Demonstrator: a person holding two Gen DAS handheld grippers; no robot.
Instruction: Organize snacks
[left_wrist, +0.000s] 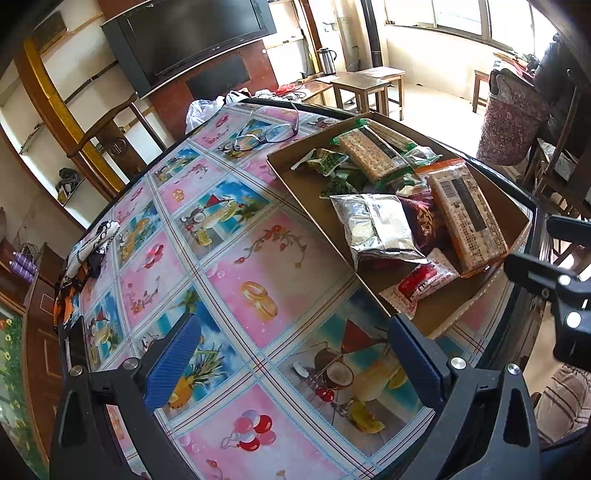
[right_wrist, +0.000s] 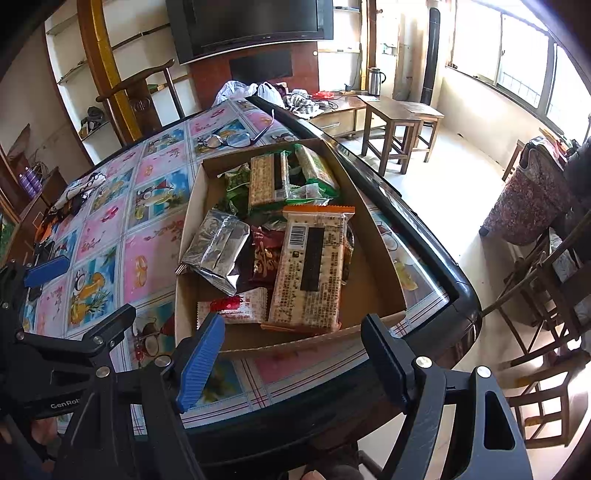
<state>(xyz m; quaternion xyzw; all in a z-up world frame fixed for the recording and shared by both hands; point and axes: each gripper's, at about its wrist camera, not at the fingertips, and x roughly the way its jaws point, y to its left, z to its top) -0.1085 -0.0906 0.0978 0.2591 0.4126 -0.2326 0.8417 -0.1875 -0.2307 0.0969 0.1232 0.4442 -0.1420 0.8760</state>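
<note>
A shallow cardboard box (left_wrist: 314, 206) (right_wrist: 373, 266) lies on the table's right side and holds several snack packs. Among them are a silver foil pack (left_wrist: 376, 225) (right_wrist: 218, 247), an orange-edged cracker pack (left_wrist: 467, 214) (right_wrist: 314, 269), a red-and-white small pack (left_wrist: 421, 282) (right_wrist: 236, 310), a dark red pack (right_wrist: 266, 254) and green-wrapped cracker packs (left_wrist: 365, 155) (right_wrist: 288, 177). My left gripper (left_wrist: 291, 354) is open and empty over the bare tablecloth, left of the box. My right gripper (right_wrist: 291, 343) is open and empty at the box's near edge.
The table has a colourful printed cloth (left_wrist: 229, 258) under glass. Eyeglasses (left_wrist: 258, 136) (right_wrist: 229, 140) lie at the far side. A patterned cloth (left_wrist: 88, 254) lies at the left edge. Wooden chairs (right_wrist: 546, 295) stand right, a stool (right_wrist: 402, 125) beyond.
</note>
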